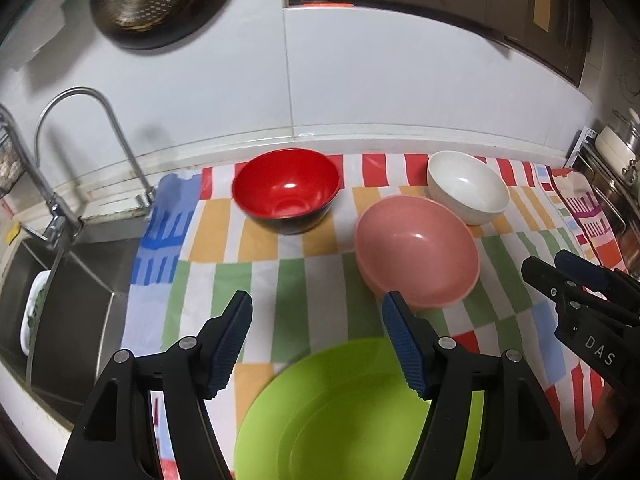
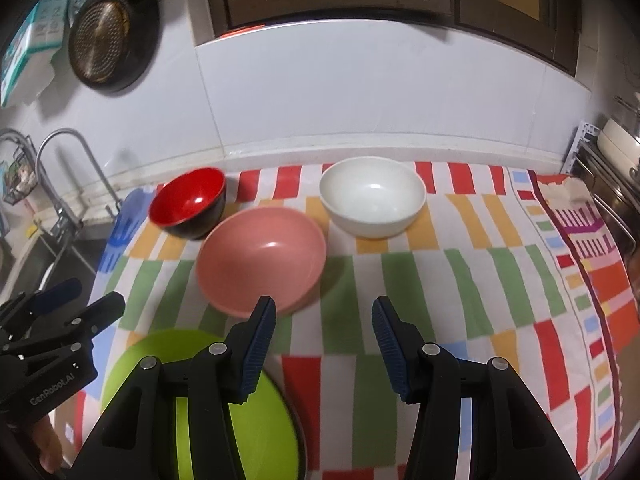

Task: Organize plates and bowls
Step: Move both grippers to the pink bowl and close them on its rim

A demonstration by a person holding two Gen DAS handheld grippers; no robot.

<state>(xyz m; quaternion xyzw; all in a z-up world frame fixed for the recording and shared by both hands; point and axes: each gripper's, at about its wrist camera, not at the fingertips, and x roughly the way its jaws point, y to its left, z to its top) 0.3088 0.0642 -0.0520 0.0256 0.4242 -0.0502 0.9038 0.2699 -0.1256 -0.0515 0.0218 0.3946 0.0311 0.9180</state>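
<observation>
White wall tiles backed a counter spread with a striped cloth (image 1: pixel 280 276). Beyond the jaws, left to right, stood three bowls: one red bowl (image 1: pixel 286 190), one pink bowl (image 1: pixel 416 250) and one white bowl (image 1: pixel 468 186), all with nothing in them. One green plate (image 1: pixel 340 412) lay beneath the jaws. Left gripper (image 1: pixel 318 344) and right gripper (image 2: pixel 324 350) both angled downward, jaws parted, grasping nothing.

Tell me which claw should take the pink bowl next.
Probably the left claw: it is open and empty, with the pink bowl just ahead of its right finger. The right claw, also open, points past that bowl toward bare cloth.
</observation>
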